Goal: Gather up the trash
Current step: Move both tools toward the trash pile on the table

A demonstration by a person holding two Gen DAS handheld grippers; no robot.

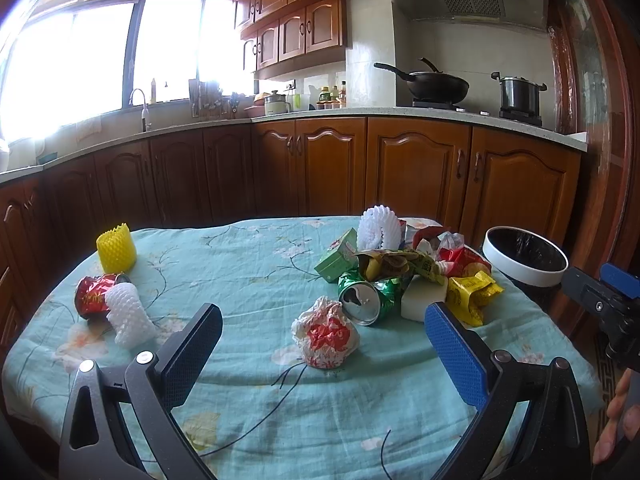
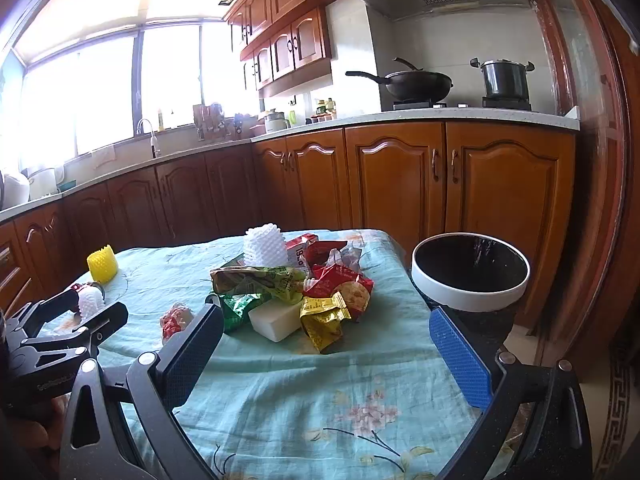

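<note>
A kitchen with wooden cabinets and a bright window surrounds a tabletop (image 1: 248,392) draped in a teal floral cloth, strewn with rubbish. Nearest, the left tongs (image 1: 323,340) hang above the cloth with jaws spread wide, holding nothing; the right tongs (image 2: 326,342) are likewise wide apart and empty, touching nothing. Just ahead of the left tongs, roughly between its jaws, lies a crumpled red-and-white plastic wrapper (image 1: 326,338). Behind it a crushed green can (image 1: 366,298) lies on its side against a white foam block (image 1: 422,298), with a yellow snack packet (image 1: 472,294), a green carton (image 1: 337,256) and a white foam fruit net (image 1: 378,228) heaped beyond. To the left sit another white foam net (image 1: 128,314), a red can (image 1: 94,294) and a yellow foam net (image 1: 116,248). A white-rimmed, black-lined bin (image 2: 470,276) stands off the tabletop's right far corner.

Collection seems barely begun. The likely next move is lowering the left tongs around the wrapper, closing gently, then carrying it to the bin.
</note>
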